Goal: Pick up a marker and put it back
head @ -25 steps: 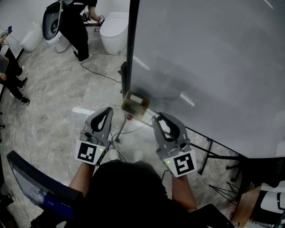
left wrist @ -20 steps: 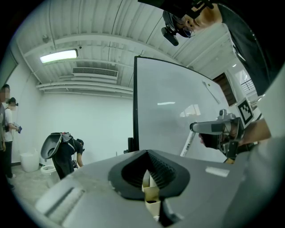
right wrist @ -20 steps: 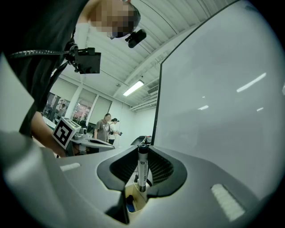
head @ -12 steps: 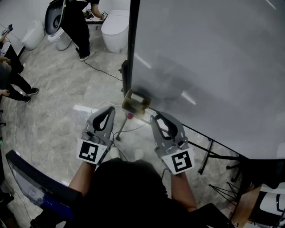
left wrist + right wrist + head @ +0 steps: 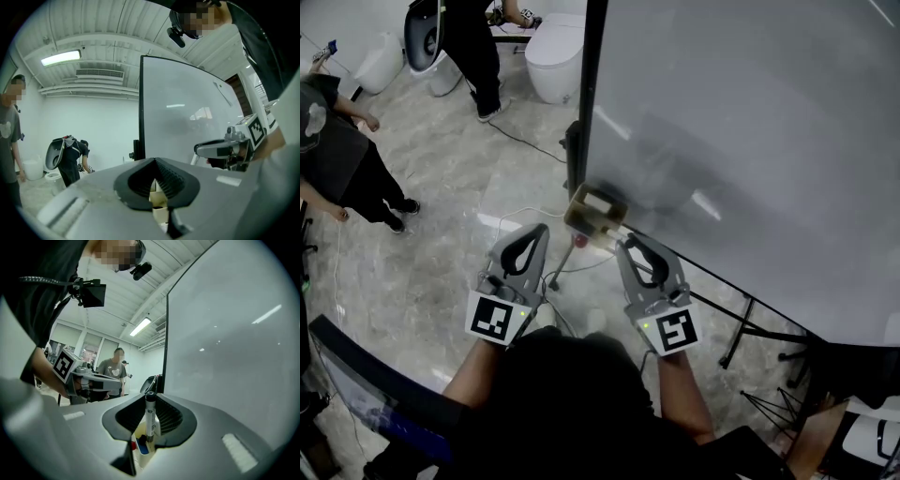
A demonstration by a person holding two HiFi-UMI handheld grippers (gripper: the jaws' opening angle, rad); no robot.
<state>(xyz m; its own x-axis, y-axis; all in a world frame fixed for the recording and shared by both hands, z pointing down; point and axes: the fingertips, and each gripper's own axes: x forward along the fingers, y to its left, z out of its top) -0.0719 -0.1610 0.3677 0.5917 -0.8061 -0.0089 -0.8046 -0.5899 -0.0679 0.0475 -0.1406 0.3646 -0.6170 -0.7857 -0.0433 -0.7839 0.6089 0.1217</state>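
Right gripper (image 5: 149,430): jaws clamped on the marker (image 5: 150,411), held upright, evidently so that its lower end lines up with the open top of the holder box (image 5: 594,212) directly beneath. Entry into the box cannot be confirmed. Left gripper (image 5: 533,236): just left of the box, jaws together, empty, judged to be standing clear.

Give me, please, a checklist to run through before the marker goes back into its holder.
1. Marker clamped upright in the right hand-held gripper: ok.
2. Marker's lower end lined up over the holder opening: ok.
3. Free space beside the blue marker already in the holder: cannot tell.
4. Left hand-held gripper shut, empty and apart from the holder: ok.
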